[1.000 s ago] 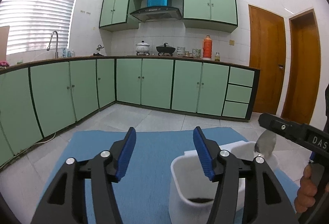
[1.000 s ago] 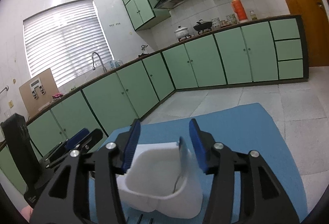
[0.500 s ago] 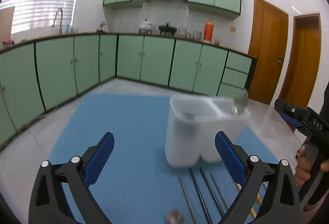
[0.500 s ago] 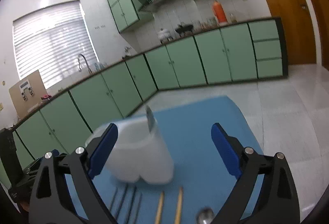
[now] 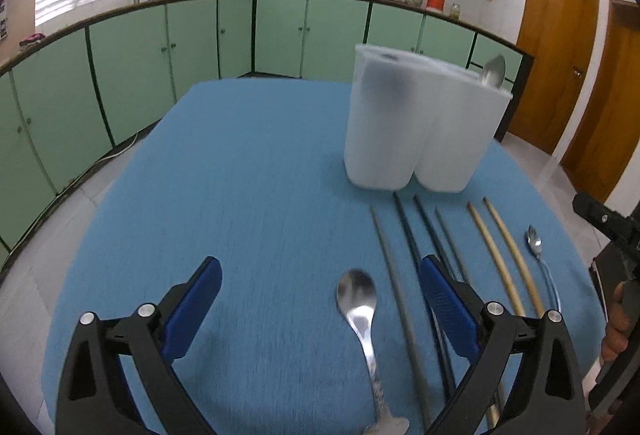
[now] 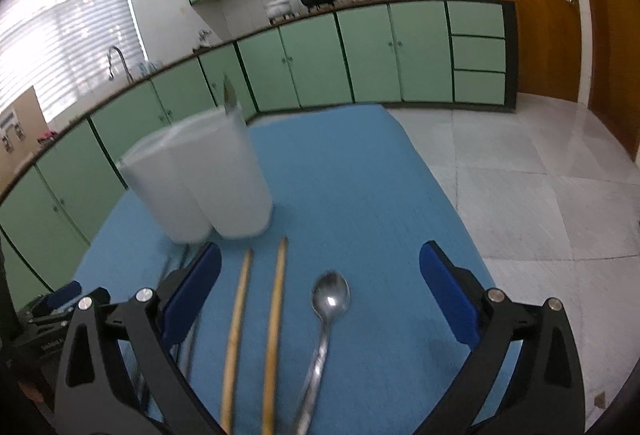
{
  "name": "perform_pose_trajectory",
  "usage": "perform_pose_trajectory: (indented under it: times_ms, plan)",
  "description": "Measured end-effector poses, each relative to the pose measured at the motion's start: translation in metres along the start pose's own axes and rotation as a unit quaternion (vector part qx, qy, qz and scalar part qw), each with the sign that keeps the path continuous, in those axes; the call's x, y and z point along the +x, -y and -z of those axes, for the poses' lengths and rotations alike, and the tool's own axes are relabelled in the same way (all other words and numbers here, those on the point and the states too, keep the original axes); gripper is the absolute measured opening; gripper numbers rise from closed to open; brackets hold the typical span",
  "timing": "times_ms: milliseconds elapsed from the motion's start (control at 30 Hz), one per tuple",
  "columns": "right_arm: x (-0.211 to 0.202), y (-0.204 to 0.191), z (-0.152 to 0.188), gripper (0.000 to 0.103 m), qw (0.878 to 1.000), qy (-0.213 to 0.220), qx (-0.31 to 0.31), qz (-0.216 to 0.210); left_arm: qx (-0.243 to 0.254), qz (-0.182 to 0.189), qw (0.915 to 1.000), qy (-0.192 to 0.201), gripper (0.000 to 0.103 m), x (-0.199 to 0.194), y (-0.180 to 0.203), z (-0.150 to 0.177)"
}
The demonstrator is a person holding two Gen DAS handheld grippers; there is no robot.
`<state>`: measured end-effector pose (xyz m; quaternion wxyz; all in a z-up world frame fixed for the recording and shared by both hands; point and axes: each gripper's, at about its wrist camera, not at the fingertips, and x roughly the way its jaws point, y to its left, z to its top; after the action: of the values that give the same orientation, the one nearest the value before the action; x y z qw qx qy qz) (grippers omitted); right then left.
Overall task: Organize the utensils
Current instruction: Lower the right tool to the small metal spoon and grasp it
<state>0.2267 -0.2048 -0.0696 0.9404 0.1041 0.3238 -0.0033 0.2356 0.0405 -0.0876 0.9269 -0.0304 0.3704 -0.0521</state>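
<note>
— Hovering with both claws spread wide and empty, then? The left claw [image 5: 320,299] has a spoon [image 5: 358,305] lying on the cloth between its blue pads.

— Yes, and the right claw [image 6: 320,275] is just as wide, holding nothing, with its own smaller spoon [image 6: 330,295] between its fingers and two wooden chopsticks [image 6: 256,319] just to the left of that.

— What lies further out?

— In the left view, four dark metal chopsticks [image 5: 404,259] lie side by side with the spoon, running toward the white holder [image 5: 420,123]. It stands upright on the blue worktop [image 5: 240,175], has two compartments, and one spoon bowl [image 5: 494,69] already pokes out of the right-hand one.

— So most of the sorting is still to do. What might go wrong?

— The utensils lie close together. I'd judge that a wide claw coming down on one spoon could catch the nearest chopstick and roll it, or pinch two things at once.

— And the spoon itself?

— Flat, thin metal on cloth; a grip on the bowl may slip, so the handle looks safer. The holder also looks light, and a utensil knocked against its rim could tip or shove it.
</note>
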Motion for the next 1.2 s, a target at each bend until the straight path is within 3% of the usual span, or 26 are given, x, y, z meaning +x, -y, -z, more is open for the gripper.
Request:
perform_pose_trajectory:
  times_ms: [233, 267, 367, 633, 933, 1100, 1200]
  plan:
    - [0.027, -0.003, 0.014, 0.096, 0.998, -0.048, -0.033, 0.025, -0.011, -0.009, 0.9998, -0.014, 0.097, 0.003, -0.004, 0.010]
    - [0.030, -0.004, 0.014, 0.093, 0.998, -0.051, -0.036, 0.026, -0.011, -0.011, 0.9998, -0.014, 0.097, 0.003, -0.005, 0.009]
    - [0.042, -0.004, 0.012, 0.071, 0.996, -0.077, -0.035, 0.027, -0.008, -0.013, 0.9998, -0.013, 0.097, 0.004, -0.005, 0.006]
    - [0.063, 0.001, 0.007, 0.056, 0.993, -0.113, -0.022, 0.031, 0.002, -0.012, 0.9999, -0.011, 0.097, 0.009, -0.004, 0.002]
    - [0.064, -0.004, 0.007, 0.044, 0.991, -0.120, -0.032, 0.040, 0.007, -0.006, 0.9999, -0.015, 0.097, 0.014, 0.001, 0.000]
    - [0.062, -0.012, 0.008, 0.028, 0.991, -0.120, -0.042, 0.040, 0.009, -0.005, 0.9997, -0.021, 0.097, 0.019, 0.002, -0.001]
    - [0.060, -0.012, 0.008, 0.028, 0.991, -0.118, -0.044, 0.034, 0.012, -0.008, 0.9995, -0.028, 0.097, 0.024, 0.005, -0.003]
